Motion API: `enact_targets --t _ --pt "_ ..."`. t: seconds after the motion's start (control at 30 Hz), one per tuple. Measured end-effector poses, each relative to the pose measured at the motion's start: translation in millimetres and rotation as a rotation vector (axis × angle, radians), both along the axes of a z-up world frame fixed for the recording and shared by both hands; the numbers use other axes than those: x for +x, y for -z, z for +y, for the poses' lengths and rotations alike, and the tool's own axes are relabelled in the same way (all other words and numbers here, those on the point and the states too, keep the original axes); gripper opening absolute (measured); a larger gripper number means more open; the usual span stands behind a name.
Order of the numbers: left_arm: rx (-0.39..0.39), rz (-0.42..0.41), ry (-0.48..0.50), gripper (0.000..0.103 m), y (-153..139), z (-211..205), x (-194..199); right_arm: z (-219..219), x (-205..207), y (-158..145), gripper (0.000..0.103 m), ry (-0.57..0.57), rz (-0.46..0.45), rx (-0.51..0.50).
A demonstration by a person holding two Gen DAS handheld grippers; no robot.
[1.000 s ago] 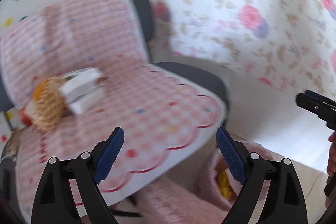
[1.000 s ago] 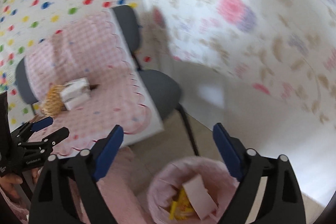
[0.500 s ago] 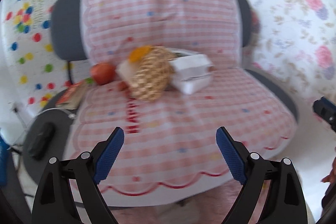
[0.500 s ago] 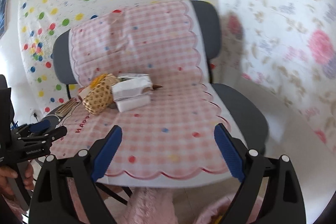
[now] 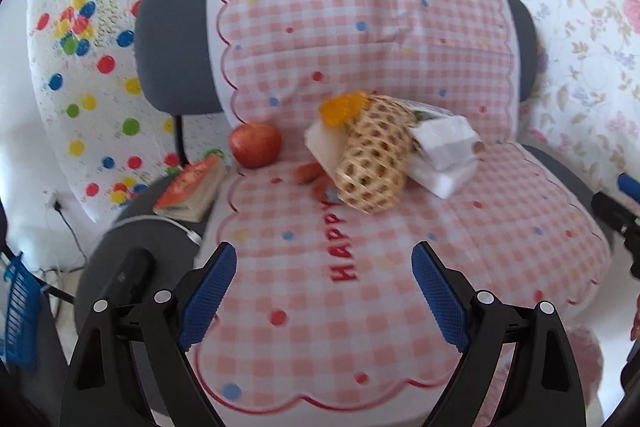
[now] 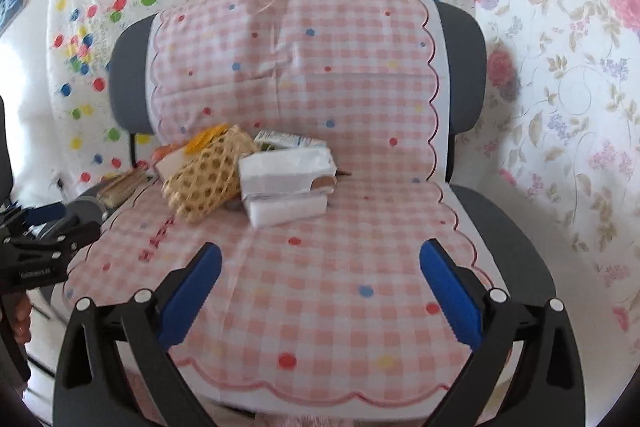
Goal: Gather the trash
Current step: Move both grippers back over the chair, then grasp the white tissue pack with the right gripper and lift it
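Pink gingham chair cover [image 5: 360,267] reads "HAPPY"; left claw [image 5: 323,297] gapes empty, right claw [image 6: 320,291] is opening, empty.

Both views have swung from the bin onto the chair [image 6: 520,227]; right gripper [image 6: 320,291] jaws opening, apparently empty.

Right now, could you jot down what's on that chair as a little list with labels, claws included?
surface: chair seat under a pink checked cloth
pile: woven basket on its side, white foam boxes stacked against it
fruit: red apple left of the basket
beside cloth: small book on the chair's left edge
left claw: open, nothing between its jaws
right claw: opening, nothing between its jaws
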State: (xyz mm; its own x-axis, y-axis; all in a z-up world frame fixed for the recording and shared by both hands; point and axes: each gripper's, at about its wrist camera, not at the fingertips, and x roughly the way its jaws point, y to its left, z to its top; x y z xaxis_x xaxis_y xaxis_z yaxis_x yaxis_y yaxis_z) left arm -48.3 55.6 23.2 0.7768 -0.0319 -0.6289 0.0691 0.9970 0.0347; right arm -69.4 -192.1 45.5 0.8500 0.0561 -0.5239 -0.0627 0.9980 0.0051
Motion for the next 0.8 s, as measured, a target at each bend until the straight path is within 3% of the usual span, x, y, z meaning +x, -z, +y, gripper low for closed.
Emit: enact_targets --t 0.13,0.27,0.4,0.6,0.8 --pt "-0.041 0.004 -0.027 0.089 -0.4 13.6 16.0 13.9 23.8 6.0 0.097 -0.031 0.002 -0.038" --pt "-0.033 0.003 -0.068 0.089 0.2 22.2 32.1 36.6 55.2 21.8 0.097 -0.073 0.061 -0.106" --pt "0.036 0.009 -0.085 0.089 4.3 22.8 49.6 46.4 87.1 31.7 0.097 -0.129 0.114 -0.058" --pt "0.004 0.043 -0.076 0.089 12.7 30.1 71.1 63.3 128.9 45.1 0.097 -0.126 0.190 -0.139" --pt "-0.036 0.055 -0.073 0.089 21.1 37.1 85.4 80.3 154.9 56.2 0.076 -0.150 0.203 -0.188"
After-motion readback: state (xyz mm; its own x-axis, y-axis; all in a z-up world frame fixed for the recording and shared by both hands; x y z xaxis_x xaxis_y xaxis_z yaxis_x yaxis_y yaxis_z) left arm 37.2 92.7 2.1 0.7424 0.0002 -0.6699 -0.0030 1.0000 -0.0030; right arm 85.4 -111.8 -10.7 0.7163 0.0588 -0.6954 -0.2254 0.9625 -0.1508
